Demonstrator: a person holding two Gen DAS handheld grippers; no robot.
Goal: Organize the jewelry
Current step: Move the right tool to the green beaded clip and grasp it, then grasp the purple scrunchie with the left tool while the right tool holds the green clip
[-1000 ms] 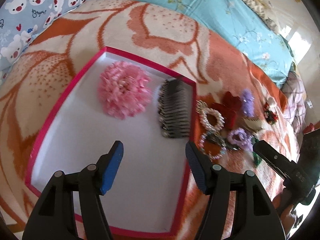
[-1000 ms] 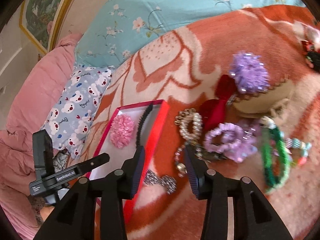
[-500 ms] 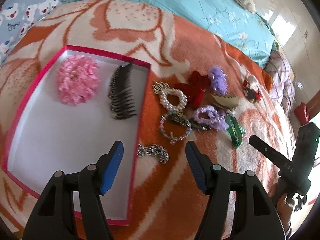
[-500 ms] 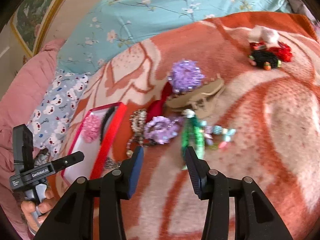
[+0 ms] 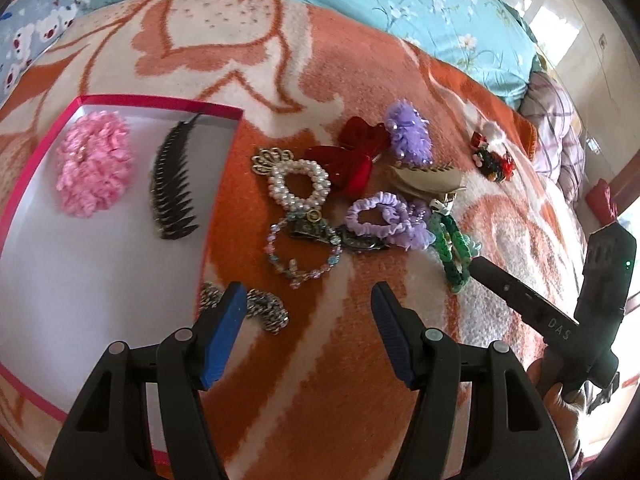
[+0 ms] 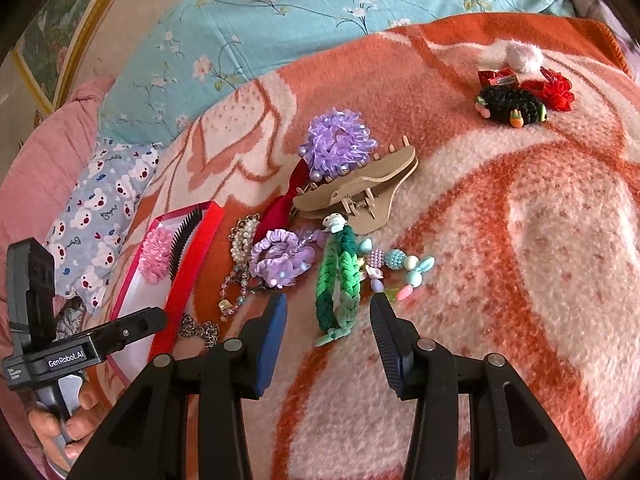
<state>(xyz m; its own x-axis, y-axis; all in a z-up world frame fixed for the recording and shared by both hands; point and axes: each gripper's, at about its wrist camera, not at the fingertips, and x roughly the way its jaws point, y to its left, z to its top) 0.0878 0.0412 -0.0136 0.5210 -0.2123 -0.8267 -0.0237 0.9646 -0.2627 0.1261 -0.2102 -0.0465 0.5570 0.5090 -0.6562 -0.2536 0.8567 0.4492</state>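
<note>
Both tools are hanging over the bed with nothing in them. The left tool [image 5: 306,314] has its 2 blue pads spread wide apart, and the right tool [image 6: 328,334] is gaping open the same way.

The jewelry sits on an orange and cream blanket [image 5: 360,380]. The box [image 5: 24,184], pink-rimmed with a white floor, lies toward the blanket's left edge. In it are 2 things: a fluffy pink scrunchie [image 5: 94,164] in the far corner and a black hair comb [image 5: 174,184] just beside it, along the box's right wall.

Everything else is outside the box, clustered mid-blanket. A pearl bracelet [image 5: 298,182] lies closest to the box wall, with a clear bead bracelet [image 5: 300,254] right below it. A red bow [image 5: 352,158] touches a frilly purple scrunchie [image 6: 338,144], and the beige claw clip [image 6: 360,196] rests against both. A lilac scrunchie [image 6: 278,258] sits next to the green braided band [image 6: 338,280], which lies right in front of the right tool's open pads. A little metal chain piece [image 5: 264,308] is just outside the box wall, partly hidden behind the left tool's left pad. A black and red clip bunch [image 6: 520,96] sits well apart, toward the blanket's far right corner.
</note>
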